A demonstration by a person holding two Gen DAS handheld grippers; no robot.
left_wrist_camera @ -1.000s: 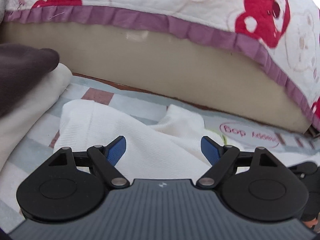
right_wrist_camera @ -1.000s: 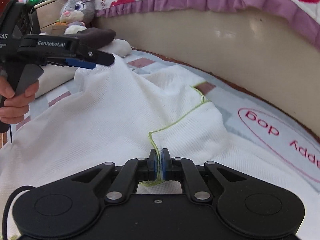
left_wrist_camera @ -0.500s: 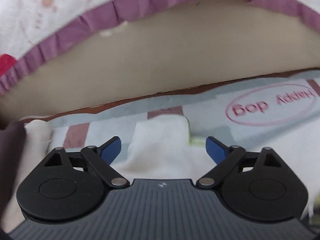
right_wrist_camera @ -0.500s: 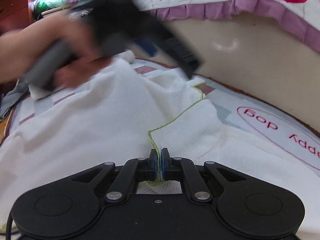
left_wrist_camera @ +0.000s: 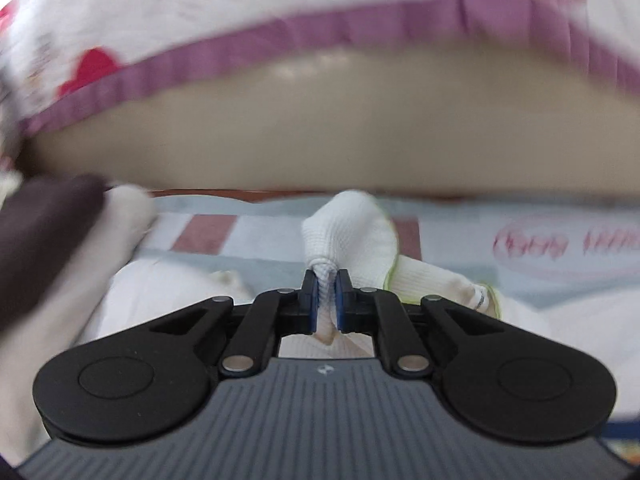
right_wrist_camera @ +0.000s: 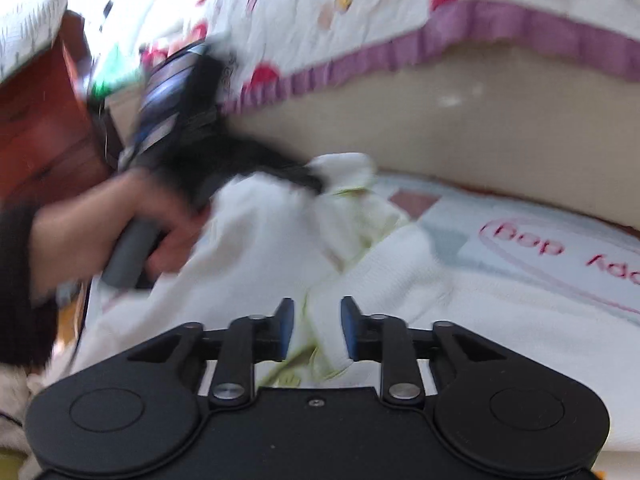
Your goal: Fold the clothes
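Observation:
A white knit garment with green stitched trim lies on a striped mat. My left gripper is shut on a bunched fold of the white garment near its trimmed edge. In the right wrist view the left gripper shows blurred at the garment's far part, held by a hand. My right gripper is open, its blue pads apart on either side of a fold of the garment.
A beige mattress side with a purple-frilled bear quilt rises behind. Folded dark and cream clothes sit at left. The mat bears a pink oval print. Wooden furniture stands at far left.
My left gripper has closed on a fold of the white garment after being open. My right gripper has opened and let go of the green-trimmed edge.

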